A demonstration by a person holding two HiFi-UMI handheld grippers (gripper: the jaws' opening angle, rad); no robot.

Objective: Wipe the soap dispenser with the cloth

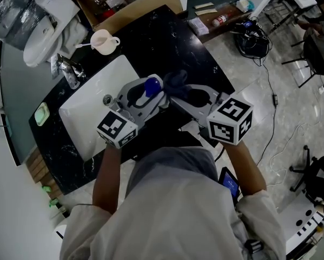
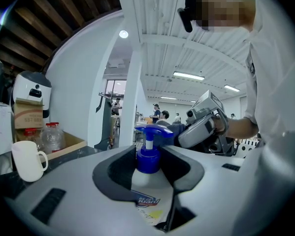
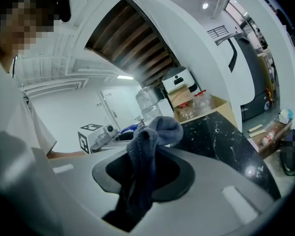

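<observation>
The soap dispenser (image 2: pixel 148 181) is a white bottle with a blue pump head (image 1: pixel 152 85), held upright between the jaws of my left gripper (image 2: pixel 148 168), which is shut on its body above the sink. My right gripper (image 3: pixel 142 173) is shut on a dark blue-grey cloth (image 3: pixel 146 146) that sticks up out of its jaws. In the head view the cloth (image 1: pixel 175 82) bunches just right of the pump head, close to it; contact cannot be told. The right gripper (image 1: pixel 178 93) shows in the left gripper view just behind the pump.
A white sink (image 1: pixel 105 110) with a chrome tap (image 1: pixel 70 72) is set in the black marble counter (image 1: pixel 167 37). A white mug (image 1: pixel 103 41) stands behind it, by a cardboard box (image 1: pixel 129 1) of bottles. A green soap dish (image 1: pixel 41 114) lies at left.
</observation>
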